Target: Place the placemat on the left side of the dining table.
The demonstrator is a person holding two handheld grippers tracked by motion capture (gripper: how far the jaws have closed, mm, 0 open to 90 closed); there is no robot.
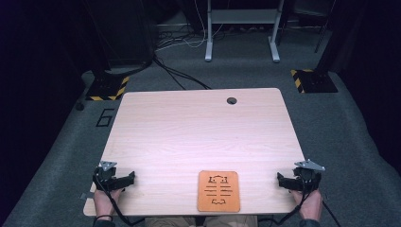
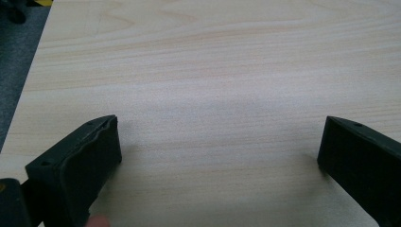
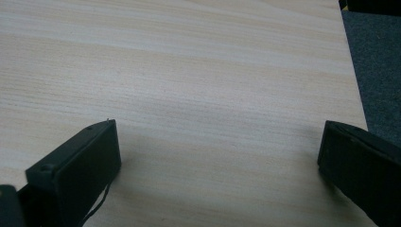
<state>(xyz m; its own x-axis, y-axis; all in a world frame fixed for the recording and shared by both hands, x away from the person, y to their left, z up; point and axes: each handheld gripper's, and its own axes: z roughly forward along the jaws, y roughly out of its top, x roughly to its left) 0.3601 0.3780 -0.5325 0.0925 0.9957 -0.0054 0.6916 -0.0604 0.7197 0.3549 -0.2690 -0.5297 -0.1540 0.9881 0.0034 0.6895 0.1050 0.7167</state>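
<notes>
Orange mat [image 1: 218,190] at table [image 1: 189,127] near edge, long axis pointing away from person, left gripper [image 1: 128,179] and right gripper [image 1: 281,180] well apart either side of mat, both jaws wide open, empty

The table [image 1: 198,137] has a pale wood-grain top, smooth with a soft sheen and fine straight streaks. The flat orange-brown mat [image 1: 218,190] near its front edge looks like matt leather or cork with dark cut-out marks. The left gripper [image 2: 220,142] and right gripper [image 3: 220,144] have matt black, rubbery-looking jaws with a faintly grainy face. The floor [image 1: 350,127] is rough grey carpet.
</notes>
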